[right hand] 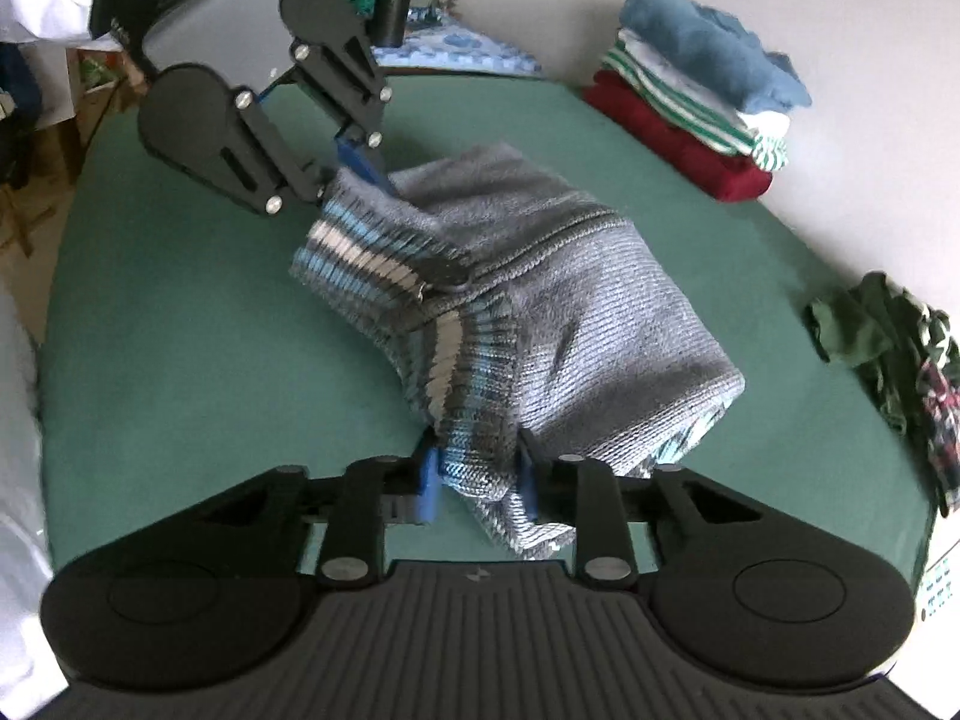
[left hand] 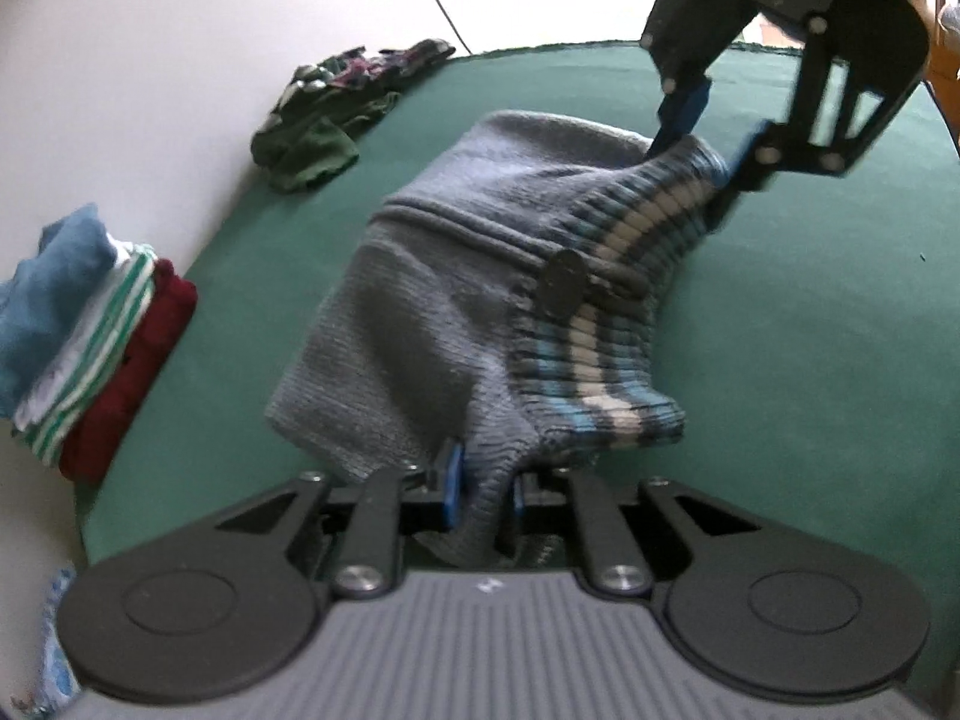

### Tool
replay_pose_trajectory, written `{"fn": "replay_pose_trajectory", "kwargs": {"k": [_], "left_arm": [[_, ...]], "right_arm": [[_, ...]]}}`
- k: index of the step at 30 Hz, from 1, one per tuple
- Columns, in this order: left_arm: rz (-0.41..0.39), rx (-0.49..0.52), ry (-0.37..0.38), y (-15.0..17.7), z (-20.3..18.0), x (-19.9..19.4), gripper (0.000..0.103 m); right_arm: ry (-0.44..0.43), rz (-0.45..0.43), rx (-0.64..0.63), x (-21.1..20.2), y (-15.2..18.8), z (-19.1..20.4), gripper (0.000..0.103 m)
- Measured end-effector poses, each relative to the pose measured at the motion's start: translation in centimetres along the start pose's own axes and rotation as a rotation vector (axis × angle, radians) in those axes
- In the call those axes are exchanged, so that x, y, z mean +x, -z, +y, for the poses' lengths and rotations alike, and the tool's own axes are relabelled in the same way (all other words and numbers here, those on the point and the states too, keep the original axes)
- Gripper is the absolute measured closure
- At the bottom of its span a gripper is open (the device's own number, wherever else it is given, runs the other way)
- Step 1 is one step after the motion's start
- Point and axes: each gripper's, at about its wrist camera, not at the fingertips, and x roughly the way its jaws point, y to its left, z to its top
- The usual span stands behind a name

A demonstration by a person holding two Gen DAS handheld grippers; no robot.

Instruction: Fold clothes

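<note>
While both grippers pinch its striped edge, the garment sits bunched at the centre of the table.

Sweater: a grey knit sweater (left hand: 420, 300) with a ribbed band (left hand: 606, 324) striped in dark grey, light blue and cream; a dark round button (left hand: 562, 282) sits where the band meets a raised seam. Its body lies in soft folds; the band runs between the two grippers.

Where it lies: mid-table on the green cloth (left hand: 810, 360), its bulk resting on the cloth and its two gripped ends raised a little.

Left gripper: the left gripper (left hand: 483, 489) comes in at 6 o'clock in its own view, blue pads clenched on a fold of grey knit beside the band's end. In the right wrist view it reaches down from 11 o'clock, tilted steeply, fingertips buried in the band's far end.

Right gripper: the right gripper (right hand: 477, 483) enters at 6 o'clock in its own view, pads clamped on the striped band, cloth bulging between them. In the left wrist view it angles down from 1 o'clock onto the band.

Folded stack: a folded stack (right hand: 702, 96) of red, green-striped white and blue pieces sits at 9 o'clock in the left wrist view, off the cloth's edge.

Loose clothes: a dark green crumpled heap (left hand: 336, 114) lies at 11 o'clock in the left wrist view, well apart from the sweater.
</note>
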Motion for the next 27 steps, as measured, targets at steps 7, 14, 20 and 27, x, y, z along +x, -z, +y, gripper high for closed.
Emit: {"fn": "replay_pose_trajectory", "kwargs": {"k": [7,14,20,27], "left_arm": [[-0.009,0.005,-0.028,0.1,0.2,-0.3,0.073],[0.000,-0.023,0.002,0.4,1.8,-4.1,0.068],[-0.128,-0.252,-0.022,-1.3,5.7,-7.3,0.057],[-0.156,-0.399,-0.006,-3.8,5.7,-0.1,0.064]], "right_arm": [[-0.032,-0.142,0.140,-5.4,-2.0,-2.9,0.062],[0.153,-0.180,0.286,0.0,-2.9,-4.9,0.068],[0.160,-0.144,0.373,2.4,-0.7,-4.8,0.067],[0.157,-0.162,0.466,2.7,0.3,-4.8,0.065]]}}
